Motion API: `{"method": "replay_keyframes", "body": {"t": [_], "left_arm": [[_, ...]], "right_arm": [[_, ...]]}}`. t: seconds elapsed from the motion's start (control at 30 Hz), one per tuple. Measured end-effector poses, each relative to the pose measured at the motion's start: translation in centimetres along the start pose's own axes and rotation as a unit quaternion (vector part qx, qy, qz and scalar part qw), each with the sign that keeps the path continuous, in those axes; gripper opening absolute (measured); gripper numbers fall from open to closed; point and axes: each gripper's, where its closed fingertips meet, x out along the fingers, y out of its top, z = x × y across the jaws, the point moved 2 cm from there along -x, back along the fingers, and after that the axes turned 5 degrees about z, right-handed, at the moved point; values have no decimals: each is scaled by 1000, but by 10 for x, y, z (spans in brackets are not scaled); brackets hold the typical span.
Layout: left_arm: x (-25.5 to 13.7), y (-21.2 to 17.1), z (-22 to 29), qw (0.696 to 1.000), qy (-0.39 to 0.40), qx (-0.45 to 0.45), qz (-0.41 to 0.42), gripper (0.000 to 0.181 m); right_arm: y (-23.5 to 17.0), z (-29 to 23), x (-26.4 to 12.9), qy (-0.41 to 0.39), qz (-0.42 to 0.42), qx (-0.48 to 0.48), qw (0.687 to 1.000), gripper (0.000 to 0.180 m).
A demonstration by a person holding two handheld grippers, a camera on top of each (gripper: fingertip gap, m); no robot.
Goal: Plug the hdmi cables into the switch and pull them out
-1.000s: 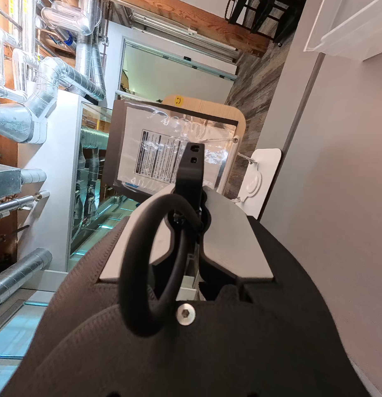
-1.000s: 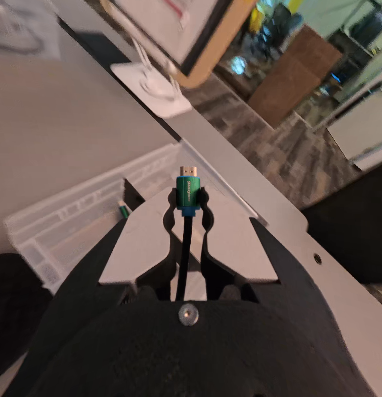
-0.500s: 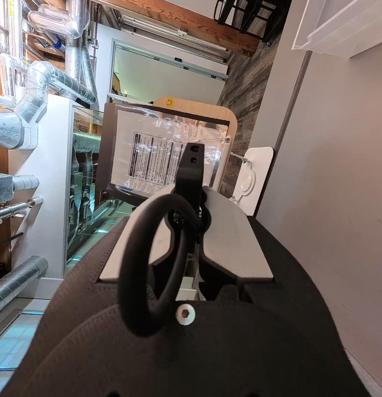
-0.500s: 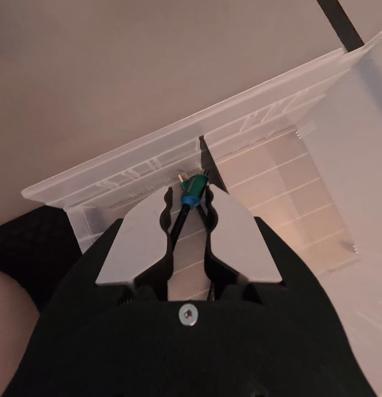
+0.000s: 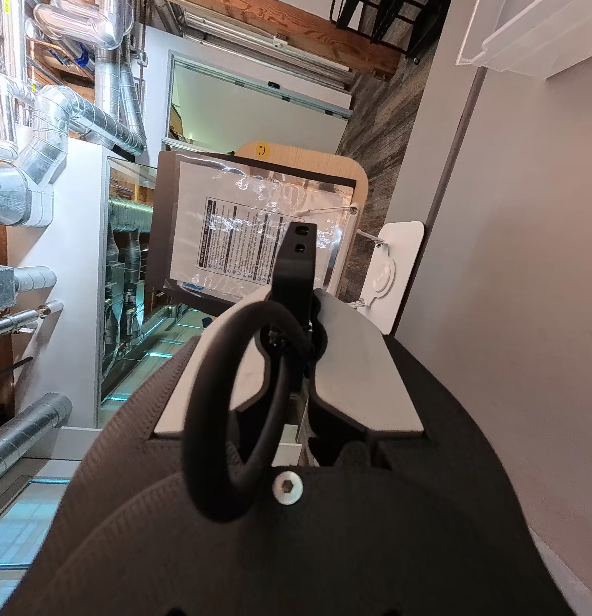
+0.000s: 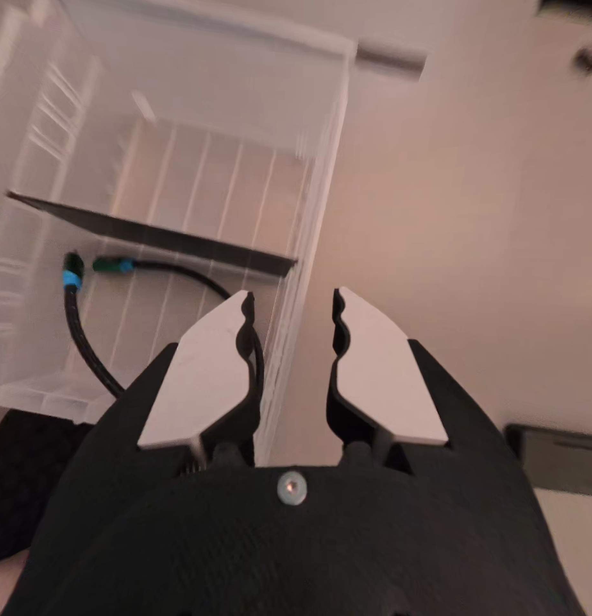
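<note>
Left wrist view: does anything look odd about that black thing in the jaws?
Slightly. The left gripper is shut on a black switch held up in the air, and its thick black cable curls back in a loop over the gripper's body instead of hanging clear.

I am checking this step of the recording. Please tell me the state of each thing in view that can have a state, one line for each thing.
Left claw: shut on the black switch.
Black switch: held, lifted, ports empty.
Black looped cable: curls over the left claw.
Right claw: open, holds nothing.
Two green and blue HDMI plugs: unplugged, lying in the bin.
Clear plastic bin: open, no lid.
</note>
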Motion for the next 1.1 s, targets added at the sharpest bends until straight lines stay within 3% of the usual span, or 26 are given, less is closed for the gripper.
{"method": "replay_keyframes", "body": {"t": [0.07,0.17,0.43,0.67,0.83,0.93,1.0,1.03,1.1], "left_arm": [[1,0,2,1000,-3,4,-2,15],[3,1,6,1000,-8,9,-4,15],[4,0,9,1000,-15,13,-8,14],[6,-2,12,1000,-20,12,-7,15],[4,-1,13,1000,-29,2,9,14],[1,5,16,998,-40,0,38,14],[-2,15,16,996,-46,-13,69,14],[-5,21,18,994,-60,-26,90,14],[-13,36,25,985,-95,-50,138,14]], "right_arm": [[-18,5,16,7,-53,44,998,45],[-26,-2,30,72,-85,149,983,6],[-27,38,32,22,-27,277,960,7],[-19,29,39,37,-21,237,971,7],[0,39,15,-36,17,215,976,21],[54,0,-28,4,114,127,985,27],[100,-54,-64,60,220,-3,974,33],[122,-87,-83,86,283,-81,952,36],[146,-164,-120,136,402,-249,871,42]]}}
